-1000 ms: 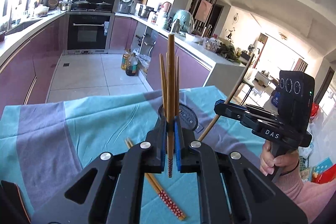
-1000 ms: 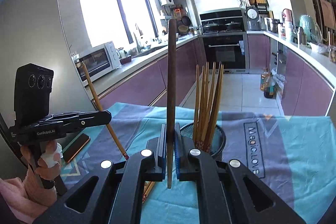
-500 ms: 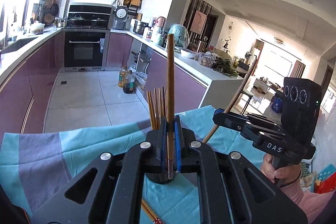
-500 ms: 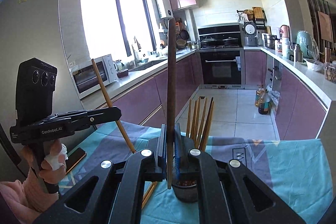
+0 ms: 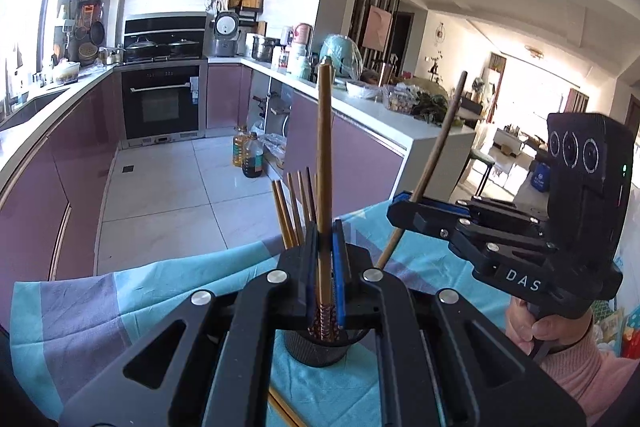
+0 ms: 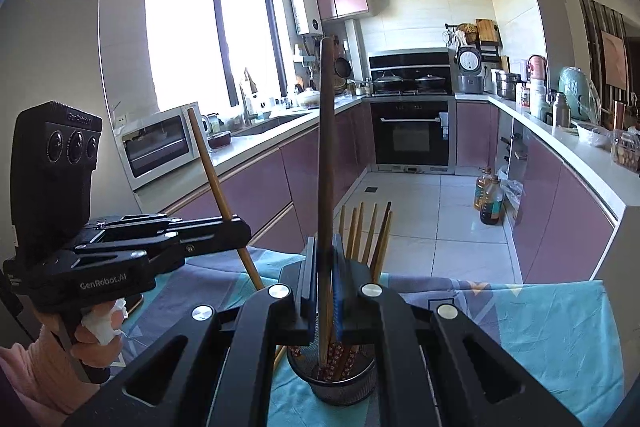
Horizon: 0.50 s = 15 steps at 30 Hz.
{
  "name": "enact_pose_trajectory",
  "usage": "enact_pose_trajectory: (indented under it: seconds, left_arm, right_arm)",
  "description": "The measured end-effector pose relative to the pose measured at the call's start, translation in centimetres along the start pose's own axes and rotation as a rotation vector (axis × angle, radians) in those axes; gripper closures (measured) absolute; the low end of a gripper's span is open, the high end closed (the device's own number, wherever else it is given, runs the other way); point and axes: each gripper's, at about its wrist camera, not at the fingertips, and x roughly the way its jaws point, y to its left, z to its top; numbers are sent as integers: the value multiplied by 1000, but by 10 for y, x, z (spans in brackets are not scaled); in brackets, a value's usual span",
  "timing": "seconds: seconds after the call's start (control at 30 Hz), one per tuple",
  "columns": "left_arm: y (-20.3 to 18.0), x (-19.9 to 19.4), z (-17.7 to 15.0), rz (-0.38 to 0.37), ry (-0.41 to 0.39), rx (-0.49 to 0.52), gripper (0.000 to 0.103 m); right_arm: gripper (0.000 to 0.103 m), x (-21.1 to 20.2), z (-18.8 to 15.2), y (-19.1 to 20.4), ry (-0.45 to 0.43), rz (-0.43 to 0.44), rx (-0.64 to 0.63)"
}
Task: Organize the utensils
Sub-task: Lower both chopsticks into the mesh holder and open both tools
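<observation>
Right, both grippers are clamped on a chopstick each, so the step in hand looks like dropping them into the black mesh holder (image 6: 334,383); left gripper (image 5: 325,283) pinches a light bamboo chopstick (image 5: 324,163) near its patterned end, standing nearly upright w/ that end hanging just over the holder's mouth; right gripper (image 6: 325,279) pinches a darker chopstick (image 6: 326,147) the same way, lower end already among the sticks in the cup

To do it well, I'd say: keep each stick close to vertical, get the low tip inside the rim before letting go, and release one at a time so the two don't knock each other or the bundle (image 6: 366,235) already standing in there; the cup is light mesh and prob tips easily, so lower, don't throw; ease the jaws apart only once the tip is down in the cup, else the stick could bounce out onto the cloth (image 6: 540,327)

Look of the things: holder is a small dark round mesh cup on a teal-and-grey tablecloth, at the table's near middle; it holds several bamboo chopsticks, red patterned ends down, plain tips fanned up and leaning slightly; at least one more patterned chopstick (image 5: 286,413) lies on the cloth by the cup's base, mostly hidden under the gripper bodies, so more picking up seems left
</observation>
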Motion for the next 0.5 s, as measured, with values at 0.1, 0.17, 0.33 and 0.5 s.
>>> enact_pose_trajectory:
  seconds: [0.1,0.17,0.33,0.5]
  left_arm:
    - [-1,12,-6,10,48,19,96]
    - [-3,18,-10,19,77,37,96]
    - [-8,35,-17,26,143,68,95]
    - [-4,50,-25,39,199,78,95]
  right_arm:
    - [97,9,-4,-2,31,-4,4]
    - [97,18,-6,-5,63,-2,9]
    - [97,36,-15,-9,142,1,18]
    - [97,47,-24,-12,189,-4,35]
